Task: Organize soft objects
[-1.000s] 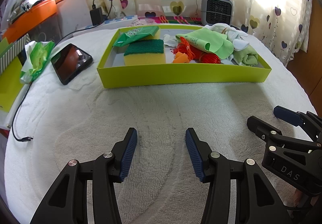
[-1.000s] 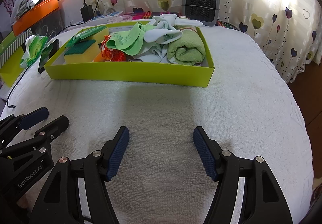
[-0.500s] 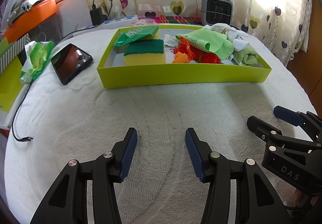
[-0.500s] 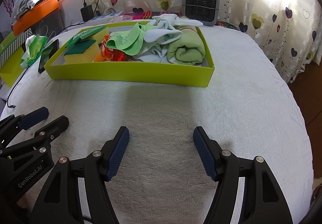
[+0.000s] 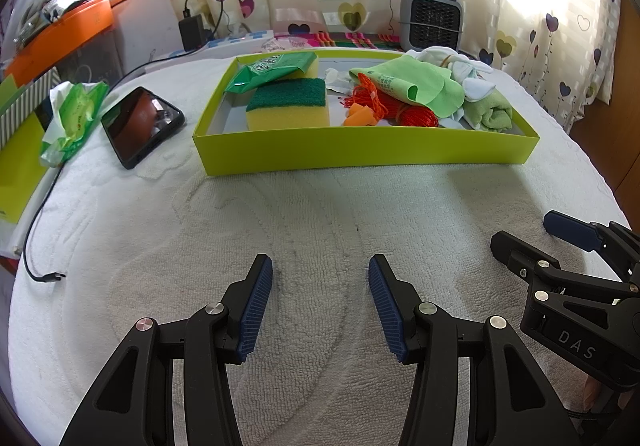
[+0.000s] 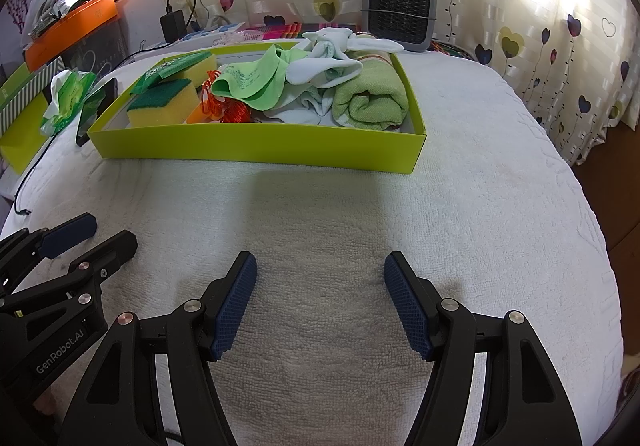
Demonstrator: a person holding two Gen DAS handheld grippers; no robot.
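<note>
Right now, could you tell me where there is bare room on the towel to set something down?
The wide white towel between the lime tray and both open grippers is free, as is the stretch right of the tray. The tray is packed; its left side is crowded by the phone and wipes packet.

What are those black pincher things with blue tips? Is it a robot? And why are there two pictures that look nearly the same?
No robot here. A person holds one grabbing tool in each hand, and each tool carries a small camera looking along its two fingers. One picture comes from the left claw, the other from the right claw; each also glimpses its neighbour at the edge. Both claws are open, holding nothing, above a white fluffy towel cover. Ahead sits a lime-green cardboard tray holding soft things: a yellow sponge with a dark green top, a tangle of orange-red string, a thin light-green cloth and a rolled green towel. A black phone lies beside the tray.
</note>
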